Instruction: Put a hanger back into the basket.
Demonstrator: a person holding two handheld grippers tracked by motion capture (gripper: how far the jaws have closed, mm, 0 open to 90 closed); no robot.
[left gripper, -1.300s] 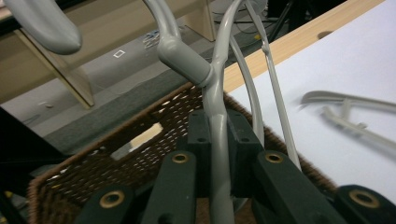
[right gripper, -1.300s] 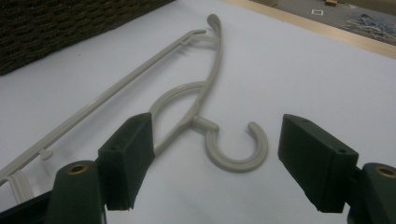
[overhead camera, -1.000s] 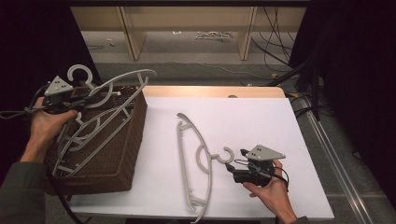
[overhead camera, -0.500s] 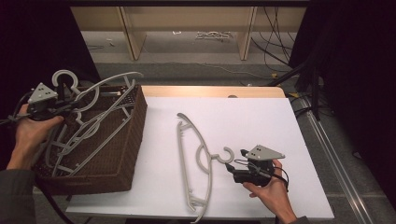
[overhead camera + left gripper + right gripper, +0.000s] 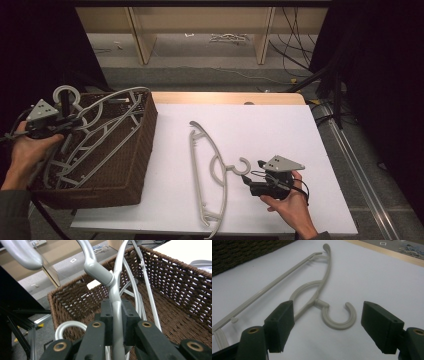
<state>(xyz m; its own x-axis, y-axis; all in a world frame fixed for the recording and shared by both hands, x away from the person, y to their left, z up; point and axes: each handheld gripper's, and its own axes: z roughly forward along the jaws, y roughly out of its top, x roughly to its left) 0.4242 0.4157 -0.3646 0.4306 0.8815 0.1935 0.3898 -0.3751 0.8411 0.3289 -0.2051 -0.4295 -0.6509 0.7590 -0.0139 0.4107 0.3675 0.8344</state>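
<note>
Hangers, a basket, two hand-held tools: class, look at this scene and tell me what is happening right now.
A person works at a white table with a tool in each hand. The left tool is shut on a grey hanger just below its hook, holding it over the brown wicker basket, where more hangers lie. The right tool is open, its jaws either side of the hook of a beige hanger lying flat on the table, not gripping it.

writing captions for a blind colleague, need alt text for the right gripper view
The open right gripper hovers just above a white table, its two black jaws spread on either side of the hook of a beige plastic clothes hanger lying flat. A brown wicker basket sits at top left.
</note>
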